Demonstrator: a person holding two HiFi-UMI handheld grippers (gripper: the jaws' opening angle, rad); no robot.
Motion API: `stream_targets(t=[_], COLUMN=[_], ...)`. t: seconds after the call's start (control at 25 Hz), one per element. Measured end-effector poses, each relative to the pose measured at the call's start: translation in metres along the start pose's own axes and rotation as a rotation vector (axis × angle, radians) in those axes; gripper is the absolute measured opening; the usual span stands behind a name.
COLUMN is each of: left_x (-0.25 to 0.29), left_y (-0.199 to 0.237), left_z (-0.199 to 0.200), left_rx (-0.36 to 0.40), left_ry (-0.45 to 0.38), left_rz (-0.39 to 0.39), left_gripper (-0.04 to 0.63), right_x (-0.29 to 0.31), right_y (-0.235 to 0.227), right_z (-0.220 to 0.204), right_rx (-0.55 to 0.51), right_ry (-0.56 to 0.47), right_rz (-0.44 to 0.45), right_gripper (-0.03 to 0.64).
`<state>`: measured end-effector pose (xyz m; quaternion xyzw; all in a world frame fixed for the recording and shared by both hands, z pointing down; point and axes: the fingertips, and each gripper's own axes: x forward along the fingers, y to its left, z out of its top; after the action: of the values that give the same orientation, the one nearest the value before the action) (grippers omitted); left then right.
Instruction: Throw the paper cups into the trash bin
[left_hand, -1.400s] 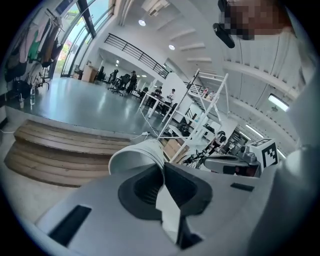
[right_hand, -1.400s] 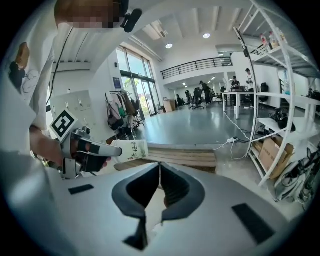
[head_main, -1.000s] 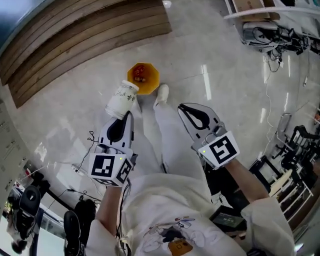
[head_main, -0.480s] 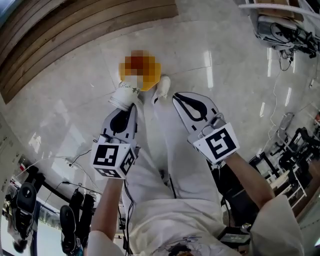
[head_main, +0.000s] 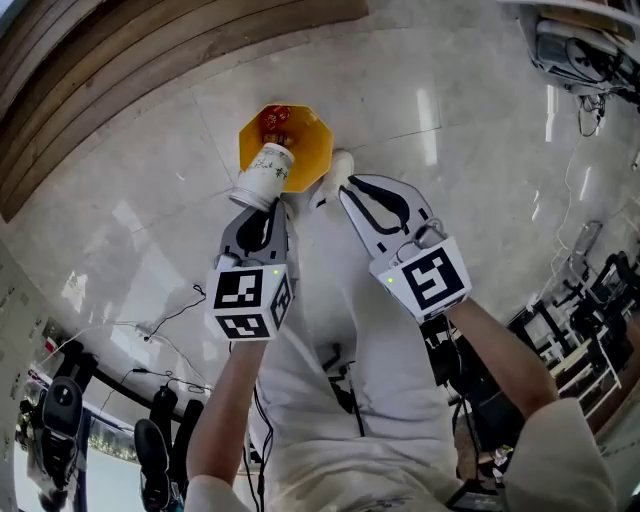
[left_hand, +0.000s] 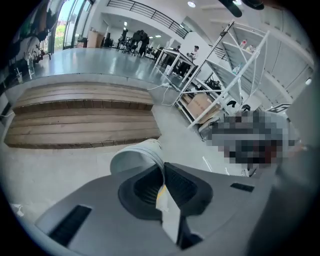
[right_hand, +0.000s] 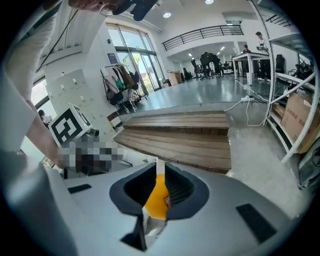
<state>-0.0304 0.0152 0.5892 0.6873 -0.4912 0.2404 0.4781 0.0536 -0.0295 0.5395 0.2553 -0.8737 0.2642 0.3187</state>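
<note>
Only the head view shows the cup (head_main: 262, 175) tipped at the near edge of the yellow bin (head_main: 312, 150) on the floor. The left gripper (head_main: 266, 205) view misses the bin but shows its fingers pinching the cup's wall. The right gripper's (head_main: 355, 190) fingers are closed on nothing. The red bits in the bin are too small to make out.
</note>
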Motion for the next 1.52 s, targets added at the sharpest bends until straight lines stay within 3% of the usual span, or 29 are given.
stream_targets(t=[0.16, 0.36, 0.6, 0.8, 1.48, 1.52], left_x=[0.035, 0.069, 0.113, 0.139, 0.197, 0.199], left_y=[0.016, 0.034, 0.050, 0.067, 0.092, 0.091], left_z=[-0.010, -0.035, -0.066, -0.083, -0.127, -0.127], left_rx=[0.064, -0.052, -0.037, -0.035, -0.040, -0.049], left_ry=[0.039, 0.093, 0.162, 0.201, 0.275, 0.277], left_rz=[0.076, 0.110, 0.152, 0.183, 0.092, 0.077], left_gripper=[0.025, 0.025, 0.025, 0.025, 0.027, 0.054], right_x=[0.029, 0.064, 0.106, 0.136, 0.195, 0.196], right_y=[-0.014, -0.033, -0.043, -0.049, -0.055, -0.055], right_z=[-0.036, -0.071, -0.101, -0.133, -0.179, -0.179], right_rx=[0.017, 0.074, 0.121, 0.100, 0.095, 0.099], right_ry=[0.012, 0.009, 0.033, 0.090, 0.170, 0.172], right_rz=[-0.002, -0.071, -0.100, -0.116, -0.076, -0.076], right_gripper=[0.057, 0.057, 0.057, 0.057, 0.055, 0.055])
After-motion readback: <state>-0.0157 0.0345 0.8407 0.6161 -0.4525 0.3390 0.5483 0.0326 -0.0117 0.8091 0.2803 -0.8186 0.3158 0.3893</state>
